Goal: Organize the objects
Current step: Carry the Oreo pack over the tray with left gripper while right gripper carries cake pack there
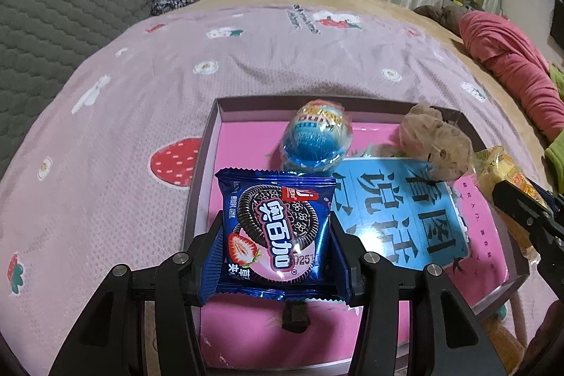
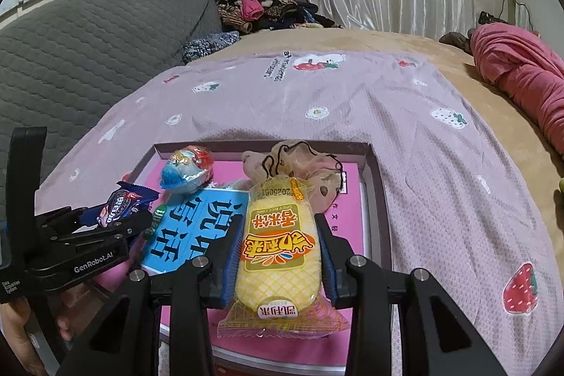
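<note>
Left wrist view: my two grippers, each clamped on a snack, above the shallow box (image 1: 208,143) on the strawberry-print bedspread (image 1: 141,87).
My left gripper (image 1: 278,231) has its jaws narrowed onto a blue cookie packet (image 1: 278,228); my right gripper (image 2: 278,256) pinches a yellow rice cake packet (image 2: 278,252). Inside the box lie a blue booklet (image 1: 398,210), a wrapped toy egg (image 1: 317,136) and what may be a beige scrunchie (image 1: 437,143), blurred here.

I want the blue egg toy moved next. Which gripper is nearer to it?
Left. The left gripper, shut on the cookie pack, sits just before the blue egg toy; the right gripper, shut on the rice cake packet, is farther aside.
</note>
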